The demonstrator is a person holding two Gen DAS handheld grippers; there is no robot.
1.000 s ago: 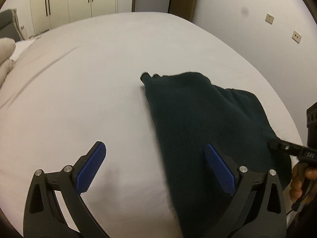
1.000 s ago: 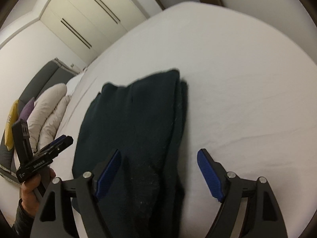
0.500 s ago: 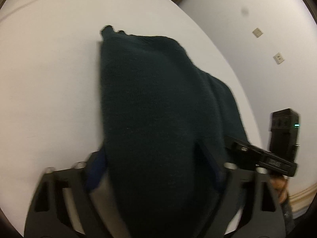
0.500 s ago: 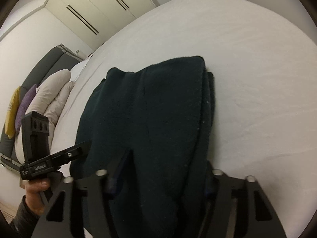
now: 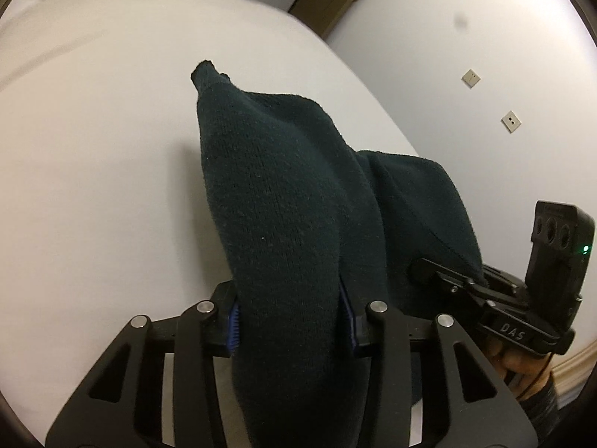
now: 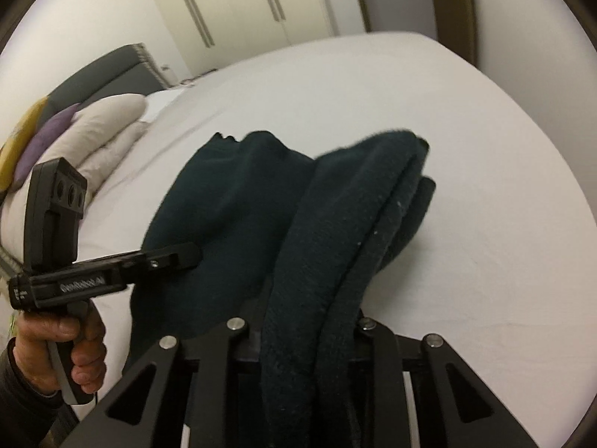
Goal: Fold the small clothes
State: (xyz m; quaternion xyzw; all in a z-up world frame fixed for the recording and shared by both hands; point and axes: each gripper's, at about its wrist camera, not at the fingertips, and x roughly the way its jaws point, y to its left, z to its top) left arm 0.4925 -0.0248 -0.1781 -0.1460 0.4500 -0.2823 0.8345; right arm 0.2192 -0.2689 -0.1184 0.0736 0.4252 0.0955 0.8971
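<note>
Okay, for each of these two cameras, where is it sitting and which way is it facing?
Left wrist: on the left gripper, looking down its closing jaws at the green cloth between them; right gripper and hand alongside.
Right wrist: on the right gripper, jaws closing on the cloth, facing pillows and wardrobe; left hand shows.
Shared: cloth, bed.

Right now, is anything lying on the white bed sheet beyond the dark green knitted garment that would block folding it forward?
Nothing visible does. The dark green knitted garment sits bunched between both closing grippers, left gripper and right gripper, and the white bed sheet beyond it looks bare.
</note>
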